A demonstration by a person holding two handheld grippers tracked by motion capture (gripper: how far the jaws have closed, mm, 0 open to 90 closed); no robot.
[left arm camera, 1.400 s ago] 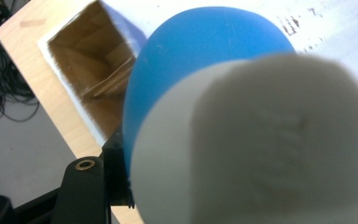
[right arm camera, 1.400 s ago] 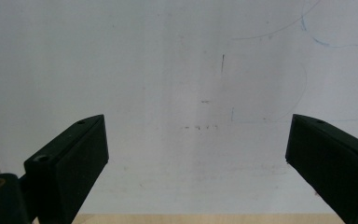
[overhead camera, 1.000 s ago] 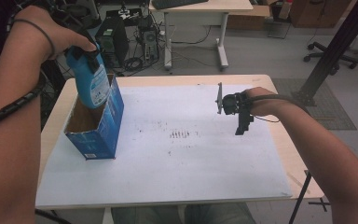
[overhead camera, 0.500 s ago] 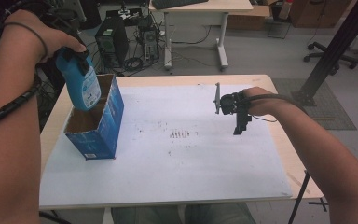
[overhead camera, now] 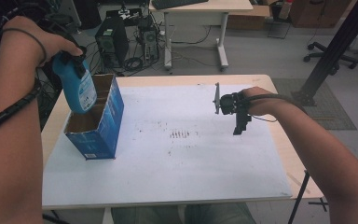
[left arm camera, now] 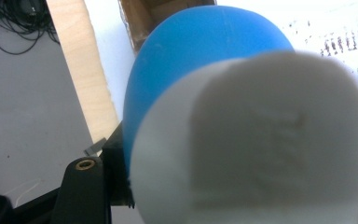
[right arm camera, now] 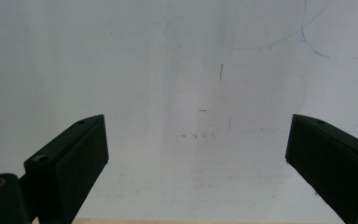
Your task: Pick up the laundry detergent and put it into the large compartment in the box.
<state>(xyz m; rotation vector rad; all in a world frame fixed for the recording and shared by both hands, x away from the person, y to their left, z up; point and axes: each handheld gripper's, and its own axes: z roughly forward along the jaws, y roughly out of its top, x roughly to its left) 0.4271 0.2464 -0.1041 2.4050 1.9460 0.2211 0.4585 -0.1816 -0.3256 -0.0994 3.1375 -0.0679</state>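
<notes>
Clamping blue bottle (overhead camera: 78,88) (white-capped), apparently above box (overhead camera: 103,126): left gripper (overhead camera: 71,59); right gripper (right arm camera: 196,154) wide open, empty.

Smooth blue plastic bottle (overhead camera: 78,87), matt cardboard box (overhead camera: 98,128), seemingly paper-covered table (overhead camera: 191,163).

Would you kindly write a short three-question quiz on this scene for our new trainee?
1. True or false: the left tongs grip the blue bottle by its top.
2. Over what does the bottle hang? A) the open blue box B) bare table C) the floor
3. Fill in: the right tongs are ____ and hold nothing above the white table sheet.

Key: 1 true; 2 A; 3 open.
</notes>
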